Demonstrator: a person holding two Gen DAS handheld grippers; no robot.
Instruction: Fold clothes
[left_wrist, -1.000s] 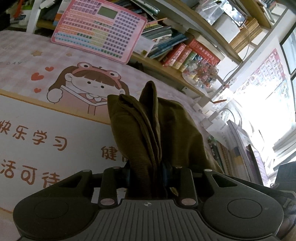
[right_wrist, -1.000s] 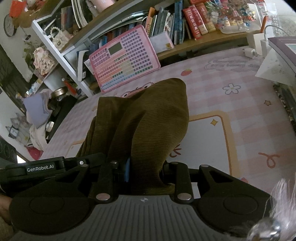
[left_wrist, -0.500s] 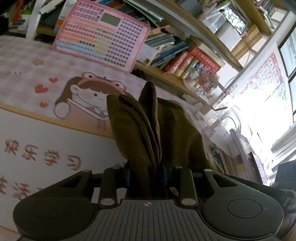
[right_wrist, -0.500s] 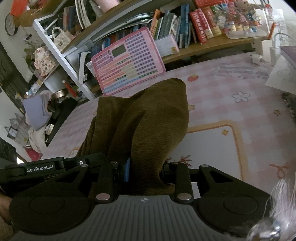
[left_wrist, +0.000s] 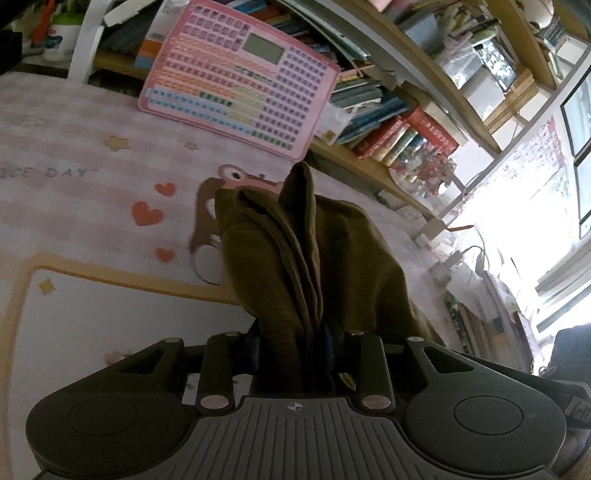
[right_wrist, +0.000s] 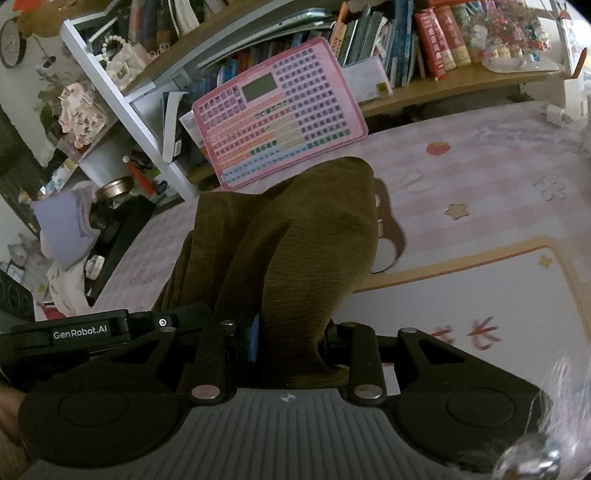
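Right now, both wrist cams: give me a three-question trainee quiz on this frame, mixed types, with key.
1. True or false: the left gripper has its jaws closed on the olive-brown garment.
2. Multiple choice: the pink keyboard toy is
A. lying flat under the garment
B. propped against the bookshelf at the back of the desk mat
C. held in the right gripper
3. Fill in: the right gripper is shut on the ____.

Key: 1 true; 2 B; 3 garment.
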